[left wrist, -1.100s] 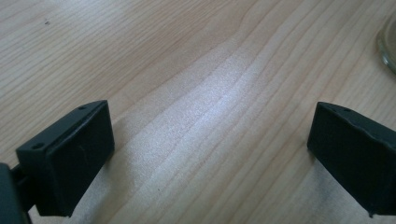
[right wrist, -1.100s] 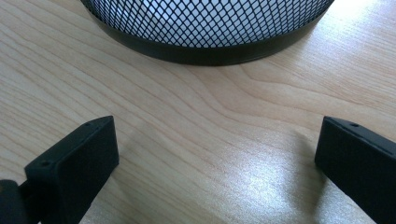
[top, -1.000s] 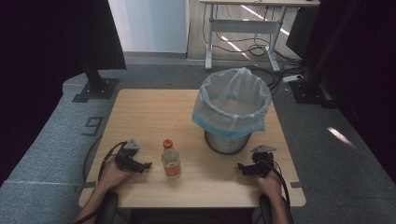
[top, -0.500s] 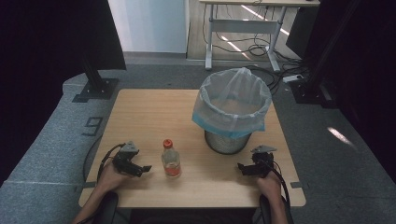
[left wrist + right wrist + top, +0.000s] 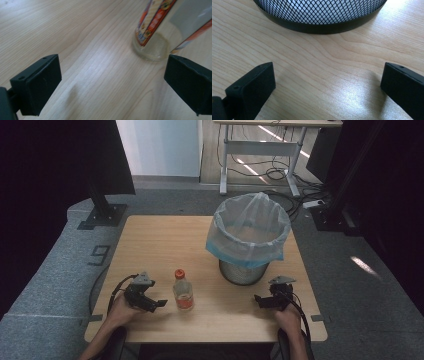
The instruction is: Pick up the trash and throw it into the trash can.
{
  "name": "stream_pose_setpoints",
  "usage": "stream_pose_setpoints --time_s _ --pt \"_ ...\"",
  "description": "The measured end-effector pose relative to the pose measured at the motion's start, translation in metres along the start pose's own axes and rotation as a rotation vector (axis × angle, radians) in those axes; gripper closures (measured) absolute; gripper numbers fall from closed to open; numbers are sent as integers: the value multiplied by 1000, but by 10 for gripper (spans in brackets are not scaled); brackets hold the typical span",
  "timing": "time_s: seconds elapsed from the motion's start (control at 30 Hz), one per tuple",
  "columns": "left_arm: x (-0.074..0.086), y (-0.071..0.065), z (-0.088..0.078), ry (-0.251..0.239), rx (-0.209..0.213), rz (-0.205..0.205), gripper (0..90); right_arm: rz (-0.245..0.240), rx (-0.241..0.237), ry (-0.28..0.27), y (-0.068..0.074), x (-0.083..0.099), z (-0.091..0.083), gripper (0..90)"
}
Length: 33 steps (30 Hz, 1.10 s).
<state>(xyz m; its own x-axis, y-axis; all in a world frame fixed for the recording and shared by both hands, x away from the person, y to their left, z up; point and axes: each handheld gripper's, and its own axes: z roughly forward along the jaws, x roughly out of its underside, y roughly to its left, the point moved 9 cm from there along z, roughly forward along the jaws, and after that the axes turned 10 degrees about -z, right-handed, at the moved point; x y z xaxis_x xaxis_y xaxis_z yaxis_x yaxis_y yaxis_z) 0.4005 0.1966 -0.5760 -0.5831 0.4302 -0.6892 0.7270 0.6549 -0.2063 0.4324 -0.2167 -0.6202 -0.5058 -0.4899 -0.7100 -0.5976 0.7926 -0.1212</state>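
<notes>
The left gripper (image 5: 161, 303), jaws spread wide and empty, sits low on the surface (image 5: 165, 245), with the bottle (image 5: 183, 290) standing upright just beside it at about its 2 o'clock. Coming in off-centre, one jaw could clip the base and topple it, I reckon. The right gripper (image 5: 258, 299), spread and empty too, rests near the mesh bin (image 5: 245, 270) at its 12 o'clock; its loose liner bag (image 5: 248, 231) might snag.
</notes>
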Motion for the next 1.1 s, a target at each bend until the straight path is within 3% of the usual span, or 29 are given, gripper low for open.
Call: stream_pose_setpoints --time_s 0.23,0.47,0.83,1.1 --pt "-8 -13 -1 -7 30 19 8 0 0 0 0 0 0 0" --pt "-21 -35 1 3 65 87 8 1 -1 0 1 0 0 0" --pt "-37 -49 12 -1 101 121 19 -3 -3 -1 1 0 -1 0" --pt "-47 -57 20 -2 128 140 83 -4 -4 0 2 0 -1 0"
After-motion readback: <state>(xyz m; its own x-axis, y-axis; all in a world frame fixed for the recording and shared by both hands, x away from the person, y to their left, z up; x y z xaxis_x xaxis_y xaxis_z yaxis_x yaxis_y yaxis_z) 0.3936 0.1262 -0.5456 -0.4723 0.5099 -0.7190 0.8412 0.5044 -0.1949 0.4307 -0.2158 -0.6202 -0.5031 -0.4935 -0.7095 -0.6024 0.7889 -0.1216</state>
